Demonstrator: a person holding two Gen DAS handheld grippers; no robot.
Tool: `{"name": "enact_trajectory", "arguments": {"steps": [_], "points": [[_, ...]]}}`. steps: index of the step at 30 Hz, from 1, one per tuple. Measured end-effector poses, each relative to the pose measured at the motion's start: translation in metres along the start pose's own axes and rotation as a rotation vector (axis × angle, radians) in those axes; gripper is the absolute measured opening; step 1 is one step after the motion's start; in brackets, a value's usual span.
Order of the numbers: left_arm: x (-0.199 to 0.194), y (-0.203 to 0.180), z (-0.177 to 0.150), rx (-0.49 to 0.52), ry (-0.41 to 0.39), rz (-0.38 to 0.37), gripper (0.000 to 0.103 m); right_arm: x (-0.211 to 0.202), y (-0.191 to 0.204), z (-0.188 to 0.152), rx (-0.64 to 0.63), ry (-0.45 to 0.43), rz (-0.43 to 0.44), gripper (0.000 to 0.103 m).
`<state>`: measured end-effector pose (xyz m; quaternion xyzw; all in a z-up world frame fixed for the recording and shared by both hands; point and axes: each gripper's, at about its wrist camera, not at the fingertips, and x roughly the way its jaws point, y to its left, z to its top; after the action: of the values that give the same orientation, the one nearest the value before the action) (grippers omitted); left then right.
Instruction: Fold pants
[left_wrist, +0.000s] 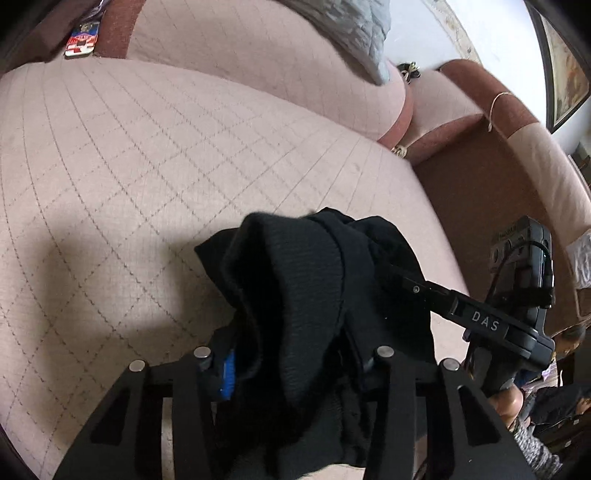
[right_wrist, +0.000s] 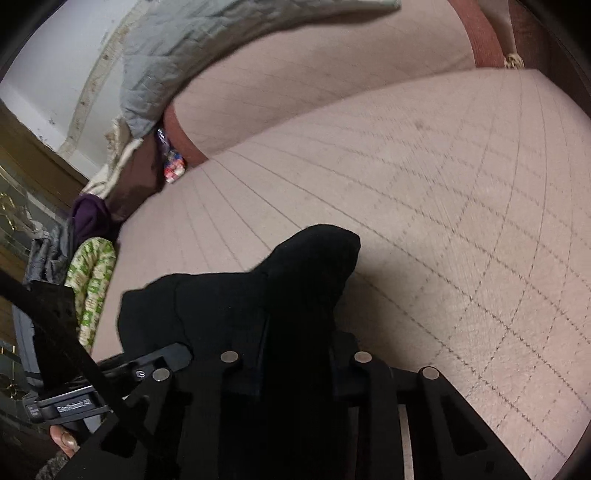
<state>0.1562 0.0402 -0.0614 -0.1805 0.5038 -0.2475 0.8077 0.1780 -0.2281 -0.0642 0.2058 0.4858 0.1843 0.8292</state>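
Holding the black knitted pants (left_wrist: 295, 295) in both claws, you have them bunched above the near part of the pink quilted sofa cushion (left_wrist: 147, 166), and most of the cloth hangs down out of view under the cameras. The left claw (left_wrist: 291, 354) is closed to a narrow gap with a thick fold of the black cloth pinched between its fingers. The right claw (right_wrist: 295, 354) is narrowed in the same way on another bunch of the same pants (right_wrist: 295, 288).

The first risk, I think, is that each claw has taken several layers together. If you now pull the two claws apart, an inner layer can slip out and the pants will open crooked, not flat.

The second risk is the closeness of the two tools. In the left wrist view the right claw's body (left_wrist: 517, 288) stands just beside the bunch, so a quick turn may knock one tool against the other.

The third risk is the sofa itself. The grey quilted blanket (right_wrist: 192, 48) lies on the far backrest, and the cushion is soft and curved, so a leg laid too far may wrinkle or touch the blanket. Which part of the pants you hold I cannot tell; check this before you lay them down.
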Motion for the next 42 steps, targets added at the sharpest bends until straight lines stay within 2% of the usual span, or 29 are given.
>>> {"name": "enact_trajectory", "arguments": {"steps": [4, 8, 12, 15, 17, 19, 20, 22, 24, 27, 29, 31, 34, 37, 42], "points": [[-0.010, -0.009, 0.007, 0.026, -0.040, 0.011, 0.043, -0.010, 0.017, 0.010, 0.001, -0.033, 0.024, 0.027], [-0.017, 0.003, 0.019, -0.021, -0.068, -0.003, 0.043, -0.012, 0.037, 0.026, -0.016, -0.057, 0.053, 0.026], [-0.010, 0.021, 0.030, -0.078, -0.062, 0.019, 0.043, 0.003, 0.046, 0.039, -0.037, -0.045, 0.018, 0.026], [0.008, 0.036, 0.034, -0.112, -0.028, 0.076, 0.047, 0.027, 0.040, 0.044, -0.055, -0.012, -0.067, 0.026], [0.017, 0.043, 0.035, -0.137, -0.005, 0.080, 0.054, 0.046, 0.030, 0.044, -0.067, 0.019, -0.156, 0.038], [0.022, 0.048, 0.036, -0.167, 0.027, 0.060, 0.057, 0.059, 0.023, 0.042, -0.063, 0.038, -0.231, 0.062], [0.021, 0.048, 0.037, -0.178, 0.035, 0.049, 0.057, 0.059, 0.018, 0.041, -0.046, 0.036, -0.237, 0.064], [0.013, 0.047, 0.041, -0.181, 0.031, 0.035, 0.057, 0.050, 0.013, 0.042, -0.012, 0.025, -0.202, 0.065], [-0.010, 0.045, 0.048, -0.179, -0.029, 0.014, 0.057, 0.038, 0.012, 0.044, 0.006, 0.010, -0.181, 0.065], [-0.041, 0.041, 0.053, -0.187, -0.140, -0.036, 0.057, 0.008, 0.020, 0.048, 0.003, -0.076, -0.141, 0.065], [-0.050, 0.035, 0.054, -0.187, -0.187, -0.078, 0.059, -0.005, 0.025, 0.052, 0.010, -0.112, -0.077, 0.066], [-0.044, 0.031, 0.053, -0.187, -0.180, -0.116, 0.063, -0.005, 0.027, 0.056, 0.036, -0.095, 0.010, 0.072], [-0.020, 0.034, 0.047, -0.205, -0.128, -0.127, 0.063, 0.017, 0.022, 0.060, 0.109, -0.026, 0.101, 0.072], [0.001, 0.043, 0.045, -0.223, -0.099, -0.058, 0.063, 0.045, 0.009, 0.059, 0.183, 0.026, 0.099, 0.072], [0.003, 0.055, 0.048, -0.244, -0.104, -0.078, 0.063, 0.065, -0.005, 0.059, 0.251, 0.041, 0.084, 0.071]]}}
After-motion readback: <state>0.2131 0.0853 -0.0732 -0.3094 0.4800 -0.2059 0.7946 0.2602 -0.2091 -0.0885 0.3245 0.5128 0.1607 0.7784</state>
